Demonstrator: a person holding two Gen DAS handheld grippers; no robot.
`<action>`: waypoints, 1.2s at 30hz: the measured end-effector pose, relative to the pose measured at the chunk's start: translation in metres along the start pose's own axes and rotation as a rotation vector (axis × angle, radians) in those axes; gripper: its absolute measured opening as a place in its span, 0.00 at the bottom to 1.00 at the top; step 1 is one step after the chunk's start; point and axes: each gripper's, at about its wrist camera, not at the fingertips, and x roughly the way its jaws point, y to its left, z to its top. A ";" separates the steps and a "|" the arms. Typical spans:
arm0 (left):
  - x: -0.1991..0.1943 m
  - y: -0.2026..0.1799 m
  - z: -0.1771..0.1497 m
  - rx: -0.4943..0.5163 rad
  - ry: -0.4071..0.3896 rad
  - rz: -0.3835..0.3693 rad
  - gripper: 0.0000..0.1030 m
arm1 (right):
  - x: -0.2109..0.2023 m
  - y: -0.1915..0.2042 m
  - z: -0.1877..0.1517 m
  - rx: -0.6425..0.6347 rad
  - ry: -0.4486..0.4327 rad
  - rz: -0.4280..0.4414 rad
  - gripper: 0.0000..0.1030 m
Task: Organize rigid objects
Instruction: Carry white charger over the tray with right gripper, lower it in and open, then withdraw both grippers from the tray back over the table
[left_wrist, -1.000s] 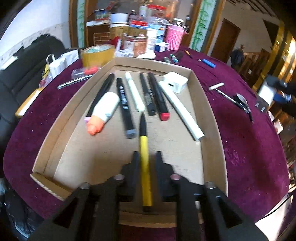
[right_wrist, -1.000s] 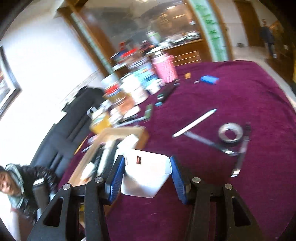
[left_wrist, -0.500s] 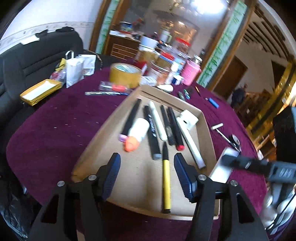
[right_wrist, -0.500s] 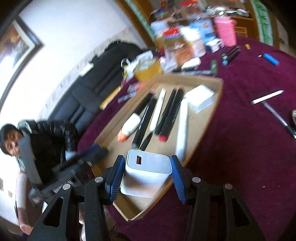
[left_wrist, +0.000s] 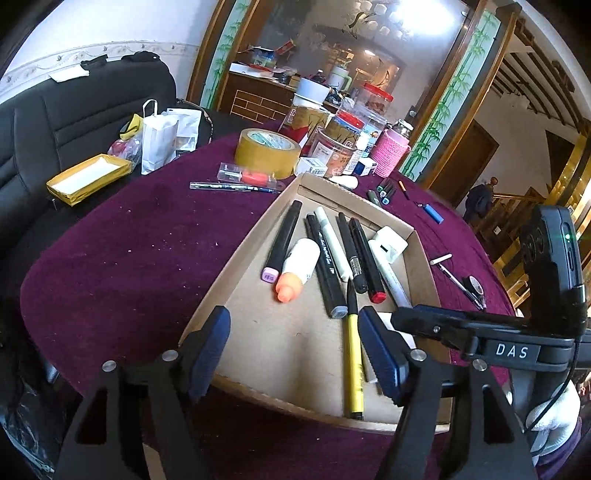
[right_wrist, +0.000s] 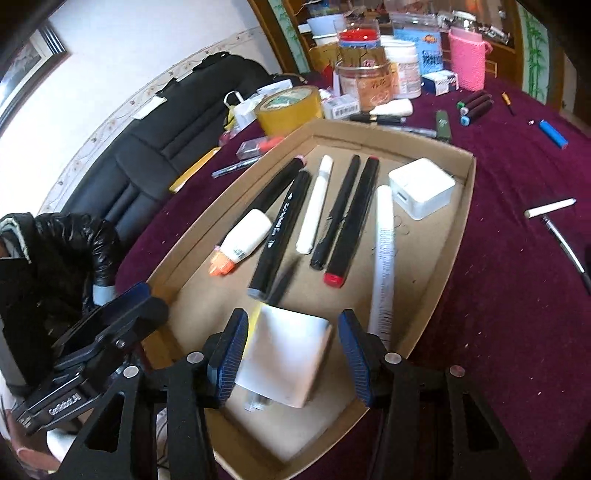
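Observation:
A shallow cardboard tray (left_wrist: 236, 254) (right_wrist: 458, 236) on the purple table holds several markers, a glue bottle (left_wrist: 299, 266) (right_wrist: 243, 240), a small white charger (left_wrist: 389, 243) (right_wrist: 421, 188) and a yellow pen (left_wrist: 354, 362). My left gripper (left_wrist: 295, 350) is open and empty above the tray's near end, left of the yellow pen. My right gripper (right_wrist: 290, 358) is open, its pads apart from a white adapter block (right_wrist: 286, 362) that sits between them at the tray's near end. The right gripper also shows in the left wrist view (left_wrist: 461, 332).
A tape roll (left_wrist: 267, 151) (right_wrist: 290, 107), jars, a pink cup (left_wrist: 389, 157) (right_wrist: 467, 62) and boxes crowd the far table edge. Markers (right_wrist: 474, 107), a blue lighter (right_wrist: 552, 133) and metal tools (left_wrist: 461, 284) lie right of the tray. A black sofa stands at left.
My left gripper let go of the yellow pen, opened and pulled back. My right gripper carried the white adapter over the tray's near end and opened; the adapter now lies loose between its pads.

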 end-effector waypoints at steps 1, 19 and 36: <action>0.000 0.000 0.000 0.000 0.001 0.000 0.70 | -0.001 0.000 0.001 0.002 -0.006 0.003 0.58; -0.008 -0.044 -0.004 0.111 -0.013 0.036 0.75 | -0.058 -0.072 -0.018 0.140 -0.164 -0.058 0.70; 0.011 -0.151 -0.029 0.349 0.066 -0.064 0.76 | -0.123 -0.203 -0.041 0.261 -0.292 -0.449 0.73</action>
